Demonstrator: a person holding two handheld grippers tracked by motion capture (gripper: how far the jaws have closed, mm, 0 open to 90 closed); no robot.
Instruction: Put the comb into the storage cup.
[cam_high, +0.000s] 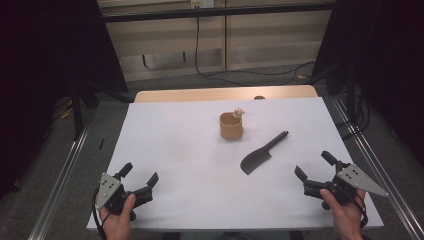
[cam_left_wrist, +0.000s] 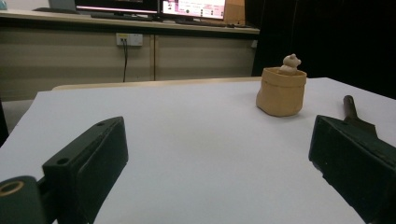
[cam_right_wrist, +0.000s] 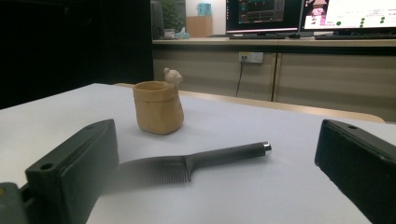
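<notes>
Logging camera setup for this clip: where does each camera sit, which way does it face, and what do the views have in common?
High view: fixed above the person's side, looking forward and down on the white table; both hands, left gripper and right gripper enter from the bottom.
Left gripper view: low over the table, facing the tan pot; its own black jaws stand apart.
Right gripper view: low, facing the black comb and pot; own jaws stand apart.
Shared: all three show the pot and comb.

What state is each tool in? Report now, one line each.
Left tool: open, holding nothing, near the front edge of the white table.
Right tool: open, holding nothing, short of the black plastic comb.
</notes>
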